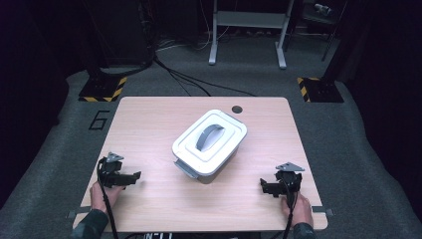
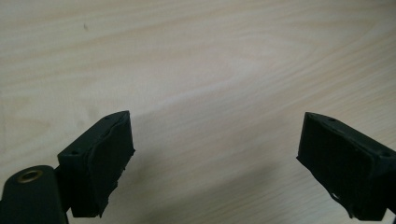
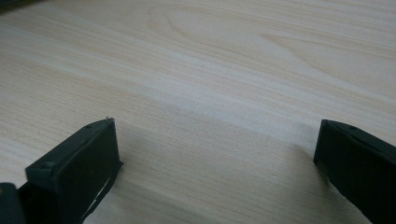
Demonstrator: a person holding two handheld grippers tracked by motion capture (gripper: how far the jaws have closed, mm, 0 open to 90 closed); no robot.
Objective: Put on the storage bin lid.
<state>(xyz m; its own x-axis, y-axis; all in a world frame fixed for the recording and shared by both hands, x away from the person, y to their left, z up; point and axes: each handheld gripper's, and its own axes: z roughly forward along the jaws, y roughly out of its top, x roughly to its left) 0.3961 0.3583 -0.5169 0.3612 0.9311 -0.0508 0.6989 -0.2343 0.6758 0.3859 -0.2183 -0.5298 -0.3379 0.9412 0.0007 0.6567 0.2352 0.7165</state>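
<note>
A white lidded box [image 1: 210, 142] with a grey handle [image 1: 209, 136] on its lid sits slanted in the middle of the wooden table [image 1: 149, 119]. My left gripper [image 1: 133, 177] rests near the table's front left, held by a hand, well apart from the box. Its black jaws stand wide apart over bare wood, left gripper [image 2: 215, 158] open with nothing between them. My right gripper [image 1: 263, 186] lies at the front right, also clear of the box. The right gripper [image 3: 215, 163] is open over bare wood.
A round cable hole [image 1: 237, 109] sits near the table's far edge. Beyond the table are floor cables [image 1: 199, 82], a grey metal frame [image 1: 247, 30] and two yellow-black striped bases [image 1: 104, 89]. A "6" [image 1: 99, 120] is marked on the floor at left.
</note>
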